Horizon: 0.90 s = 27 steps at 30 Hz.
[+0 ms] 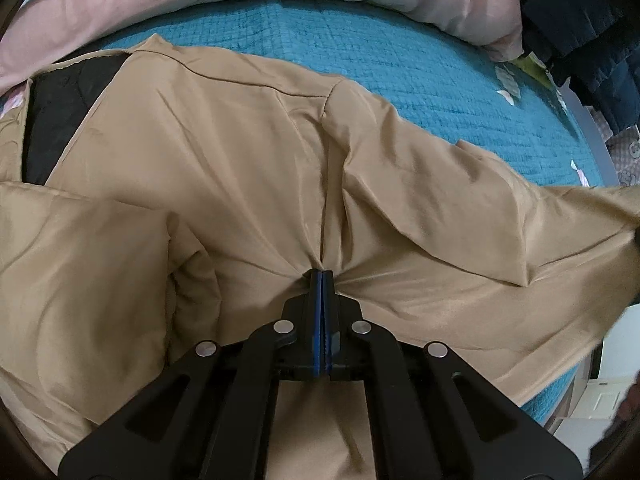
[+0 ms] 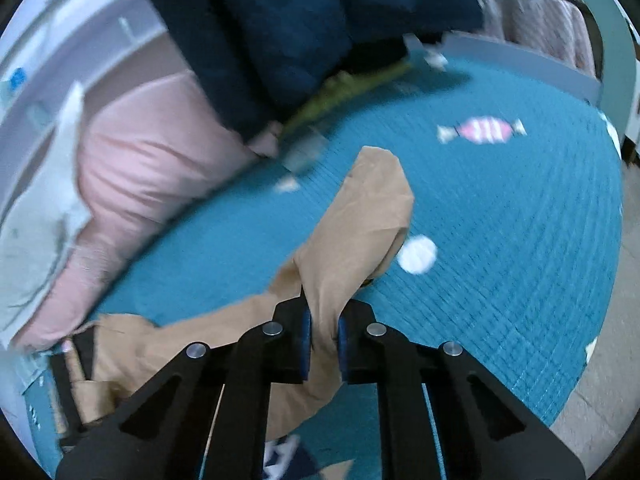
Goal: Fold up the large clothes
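Clamped at lower centre, the left gripper (image 1: 322,276) is pinching the tan jacket (image 1: 240,168); the right gripper (image 2: 322,320) is gripping its sleeve (image 2: 360,220), probably folding it inward next.

A: How is the left wrist view lit?
B: Soft, even indoor light is seen; only faint shadows are cast in the folds of the tan coat (image 1: 248,184). Focus is sharp.

A: And the right wrist view?
B: Heavy motion blur is shown across the blue bedspread (image 2: 500,220). Both views are bent at the edges and ringed by dark corners.
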### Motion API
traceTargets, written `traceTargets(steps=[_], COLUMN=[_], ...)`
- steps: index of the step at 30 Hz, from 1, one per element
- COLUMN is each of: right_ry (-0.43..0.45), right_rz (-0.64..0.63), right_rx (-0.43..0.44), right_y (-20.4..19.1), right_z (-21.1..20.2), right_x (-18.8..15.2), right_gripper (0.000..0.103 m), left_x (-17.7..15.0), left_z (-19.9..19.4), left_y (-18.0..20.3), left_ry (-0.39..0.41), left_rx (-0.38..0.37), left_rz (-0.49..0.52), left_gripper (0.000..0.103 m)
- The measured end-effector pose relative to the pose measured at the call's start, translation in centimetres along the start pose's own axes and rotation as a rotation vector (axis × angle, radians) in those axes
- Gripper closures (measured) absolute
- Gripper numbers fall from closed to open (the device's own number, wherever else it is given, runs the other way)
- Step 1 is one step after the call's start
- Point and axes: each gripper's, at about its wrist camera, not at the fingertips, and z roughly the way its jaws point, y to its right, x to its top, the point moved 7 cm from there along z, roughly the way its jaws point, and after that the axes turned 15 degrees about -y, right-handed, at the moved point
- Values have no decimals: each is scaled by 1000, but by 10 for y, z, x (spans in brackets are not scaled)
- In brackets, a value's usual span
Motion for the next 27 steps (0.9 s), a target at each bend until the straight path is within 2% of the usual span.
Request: traceTargets(steps=[7, 12, 13, 15, 18, 20, 23, 27], right_ry=[58, 84, 87, 91, 103, 104, 105, 92], right_rz=[-84, -164, -180, -205, -252, -286, -328, -405], right_rx=[49, 57, 58, 67, 81, 85, 106, 132], right_y=[-57, -100, -108, -125, -152, -173, -199, -244], right_z=[-49, -73, -76, -82, -92, -96, -100, -101], right_x=[7, -1, -3, -8, -16, -23, -33, -55], right_gripper=[94, 94, 94, 94, 94, 94, 94, 94], left_x=[1, -5, -7, -11, -20, -26, -35, -47], left_z=[-9, -42, -52, -68, -96, -116, -145, -181], left_y=[-1, -3, -4, -8, -19, -29, -50, -81], left_ry=[-10, 25, 38, 65, 117, 153, 205, 265], left_rx=[-23, -30, -33, -25, -26, -23, -13, 11], left_rz=[-11, -4, 6, 12, 13, 10, -5, -41], left_gripper=[102, 100, 98, 78, 60, 53, 51, 42])
